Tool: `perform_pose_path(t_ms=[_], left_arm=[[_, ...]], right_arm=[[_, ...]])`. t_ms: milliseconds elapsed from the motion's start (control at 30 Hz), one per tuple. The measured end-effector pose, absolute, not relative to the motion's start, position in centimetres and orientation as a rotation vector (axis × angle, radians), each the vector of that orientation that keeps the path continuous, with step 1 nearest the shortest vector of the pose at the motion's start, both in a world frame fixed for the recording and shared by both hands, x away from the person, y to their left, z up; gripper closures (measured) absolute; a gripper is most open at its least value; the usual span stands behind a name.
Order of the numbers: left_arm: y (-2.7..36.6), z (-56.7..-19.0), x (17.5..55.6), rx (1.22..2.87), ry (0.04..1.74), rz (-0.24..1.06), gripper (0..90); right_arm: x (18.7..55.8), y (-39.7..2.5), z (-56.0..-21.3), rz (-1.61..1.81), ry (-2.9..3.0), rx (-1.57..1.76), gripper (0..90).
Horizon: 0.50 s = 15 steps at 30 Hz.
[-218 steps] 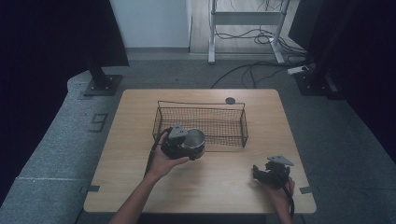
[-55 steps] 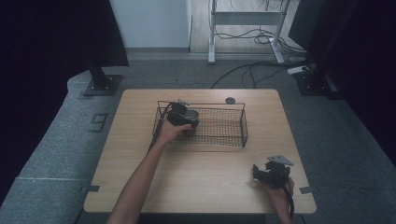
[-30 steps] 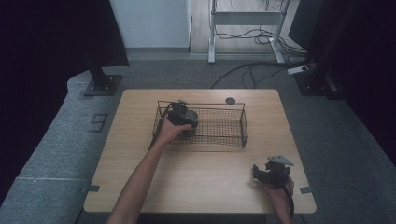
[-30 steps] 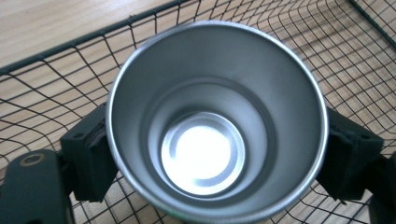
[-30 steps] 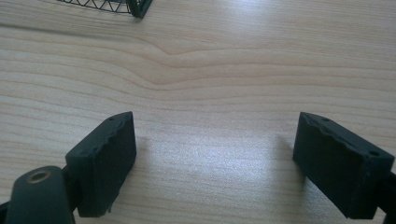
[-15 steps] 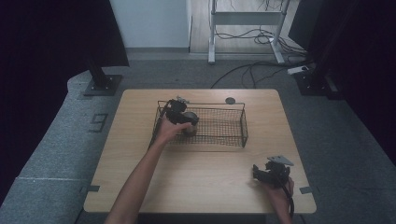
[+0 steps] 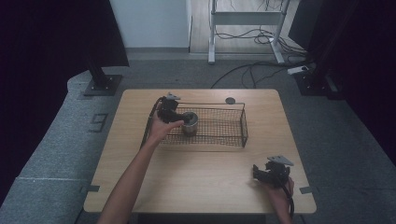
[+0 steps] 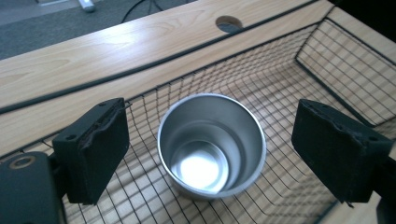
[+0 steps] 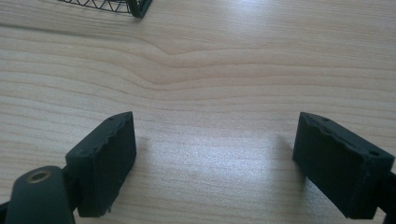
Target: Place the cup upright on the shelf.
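A shiny metal cup [image 7: 189, 123] stands upright on the floor of the black wire basket [image 7: 233, 139], in its left end. The left gripper view looks down into the empty cup [image 8: 211, 146], which sits free between the two wide-apart jaws. My left gripper [image 7: 177, 116] hovers open at the basket's left end, just left of the cup. My right gripper [image 7: 266, 173] rests near the table's front right corner, open, with only bare wood [image 9: 210, 116] between its jaws.
The basket sits at the middle back of the wooden table [image 7: 140, 163]. A round cable hole [image 7: 230, 100] lies behind the basket. A basket corner [image 9: 135, 7] shows at the top of the right gripper view. Stands and cables are on the floor beyond.
The left gripper carried the cup from the table front into the basket, set it down and let go. In the last half second it drew back left. The right gripper stayed put.
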<state>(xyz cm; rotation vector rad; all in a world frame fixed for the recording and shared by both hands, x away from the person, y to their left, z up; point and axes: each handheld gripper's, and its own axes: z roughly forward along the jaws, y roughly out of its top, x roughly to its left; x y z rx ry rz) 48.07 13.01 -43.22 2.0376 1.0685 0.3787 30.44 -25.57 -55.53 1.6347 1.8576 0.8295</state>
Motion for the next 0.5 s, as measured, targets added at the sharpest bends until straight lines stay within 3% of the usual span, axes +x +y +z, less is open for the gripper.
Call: perform_pose_path(t_ms=[500], left_arm=[[16.1,-43.1,42.7,1.973,0.95,0.376,12.8]], right_arm=[[30.5,-25.5,-55.5,0.826,1.856,1.635,13.2]])
